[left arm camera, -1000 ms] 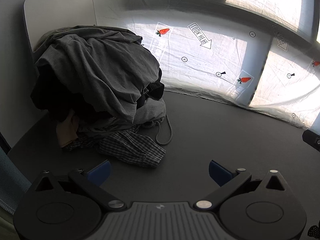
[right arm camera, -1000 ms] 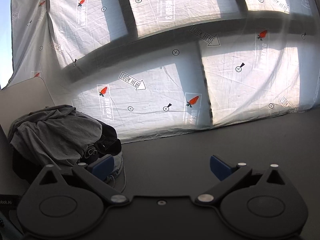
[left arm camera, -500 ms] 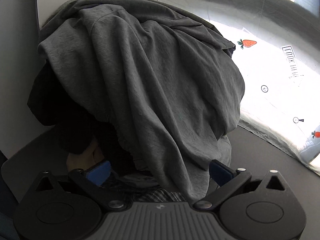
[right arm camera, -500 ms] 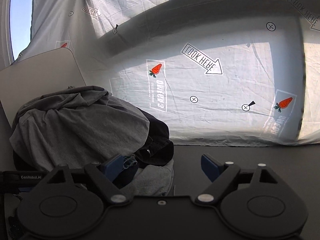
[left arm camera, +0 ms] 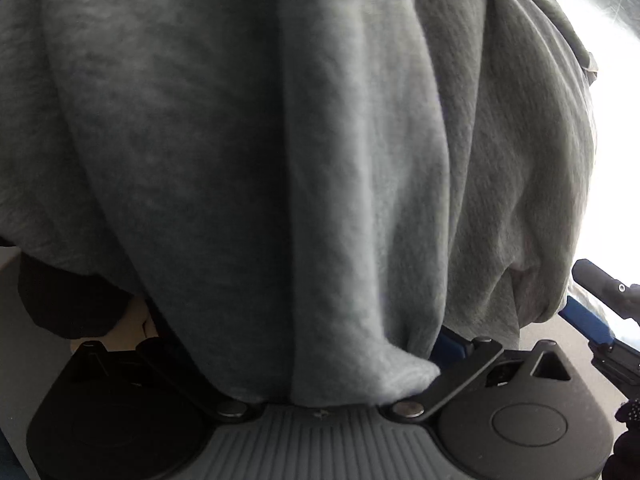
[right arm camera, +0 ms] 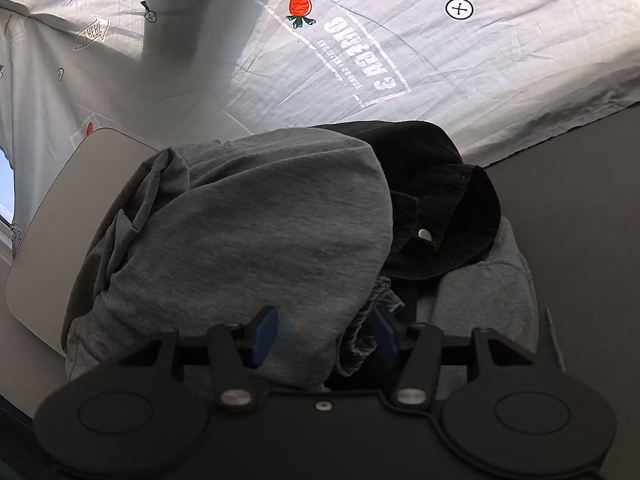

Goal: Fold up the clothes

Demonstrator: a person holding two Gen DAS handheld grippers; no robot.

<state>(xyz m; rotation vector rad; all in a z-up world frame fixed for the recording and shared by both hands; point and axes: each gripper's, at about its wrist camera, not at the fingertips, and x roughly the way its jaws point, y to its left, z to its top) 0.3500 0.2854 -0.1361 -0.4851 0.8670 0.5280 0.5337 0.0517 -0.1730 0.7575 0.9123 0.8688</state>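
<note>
In the left wrist view the grey garment (left arm camera: 320, 160) fills nearly the whole picture, draped off the top of the pile so that its lower hem hangs into the mouth of the left gripper (left arm camera: 316, 352). The linkage arms stand spread wide, so the jaws are apart with the cloth between them and not yet pinched, which reads as lining up for a grab on the loose hem, the easiest edge to lift. A dark garment (left arm camera: 68, 304) shows under the grey one at lower left, and the other gripper's blue finger (left arm camera: 584, 320) pokes in at the right edge, close by. Little free room is visible here. In the right wrist view the right gripper (right arm camera: 324, 330) sits low against the same pile on the tabletop (right arm camera: 580, 208), its blue pads parted on either side of the grey garment's hanging fold without clamping it. The black shirt (right arm camera: 448, 216) lies just to the right, touching the grey cloth, with more grey fabric beneath. A pale board (right arm camera: 52, 216) stands close behind the pile on the left and the printed sheet (right arm camera: 360, 60) hangs behind, so the open room for spreading the garment lies to the right, on bare dark tabletop.
</note>
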